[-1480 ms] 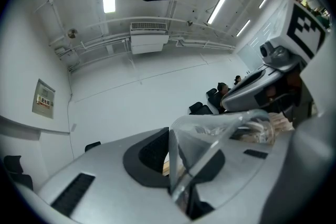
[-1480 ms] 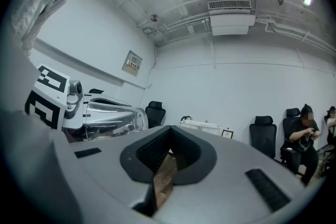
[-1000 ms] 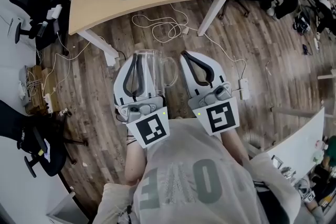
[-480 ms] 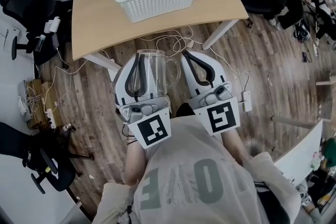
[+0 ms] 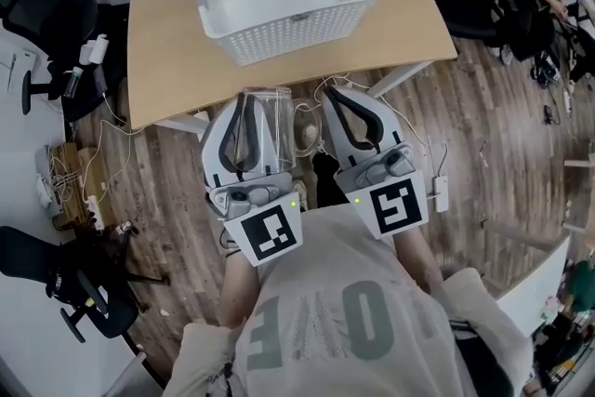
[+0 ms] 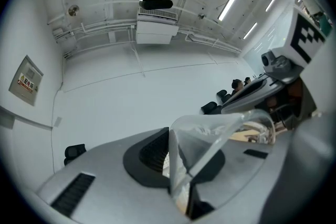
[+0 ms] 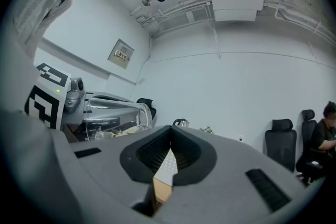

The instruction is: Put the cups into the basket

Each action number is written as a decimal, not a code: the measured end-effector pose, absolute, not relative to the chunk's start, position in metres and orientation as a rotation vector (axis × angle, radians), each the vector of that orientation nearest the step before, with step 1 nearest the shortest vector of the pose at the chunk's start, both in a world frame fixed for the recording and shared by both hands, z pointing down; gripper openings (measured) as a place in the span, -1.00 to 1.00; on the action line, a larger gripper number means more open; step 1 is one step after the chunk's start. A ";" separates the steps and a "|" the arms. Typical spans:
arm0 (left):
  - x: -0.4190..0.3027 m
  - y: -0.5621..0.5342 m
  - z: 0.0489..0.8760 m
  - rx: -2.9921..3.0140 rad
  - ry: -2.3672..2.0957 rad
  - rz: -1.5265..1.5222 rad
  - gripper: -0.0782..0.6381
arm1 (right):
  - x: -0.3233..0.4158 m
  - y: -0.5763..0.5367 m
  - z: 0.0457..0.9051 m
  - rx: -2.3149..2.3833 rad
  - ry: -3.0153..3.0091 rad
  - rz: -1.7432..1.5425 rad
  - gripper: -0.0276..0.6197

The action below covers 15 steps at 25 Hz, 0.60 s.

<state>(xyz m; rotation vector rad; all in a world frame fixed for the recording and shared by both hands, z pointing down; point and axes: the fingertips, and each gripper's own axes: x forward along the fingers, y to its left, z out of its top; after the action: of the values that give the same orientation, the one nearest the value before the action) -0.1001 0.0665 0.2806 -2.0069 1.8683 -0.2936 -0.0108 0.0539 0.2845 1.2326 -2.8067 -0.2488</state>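
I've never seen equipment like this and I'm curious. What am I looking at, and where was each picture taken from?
A person holds a two-jaw gripper in each hand; there is no robot. The top-down picture comes from a camera on the person's head. The other two come from cameras on the grippers, looking along their jaws. The left gripper grips a clear cup. The right gripper is shut and empty. Ahead, a white basket stands on a wooden table.
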 end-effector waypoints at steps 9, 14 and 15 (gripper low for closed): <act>-0.100 -0.041 0.251 -1.923 1.944 -0.230 -0.67 | -0.002 -0.055 0.266 1.162 -2.868 -0.303 -0.92; -0.102 -0.081 0.251 -1.893 1.989 -0.284 -0.67 | 0.001 -0.098 0.262 1.130 -2.886 -0.320 -0.92; -0.101 -0.089 0.252 -1.888 1.993 -0.292 -0.67 | 0.002 -0.106 0.262 1.127 -2.887 -0.320 -0.92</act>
<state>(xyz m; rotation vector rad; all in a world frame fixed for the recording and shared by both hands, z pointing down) -0.1006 -0.0894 0.2517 -1.8879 1.9929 -0.2919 0.0024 -0.1060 0.2622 1.1274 -2.8875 -0.3198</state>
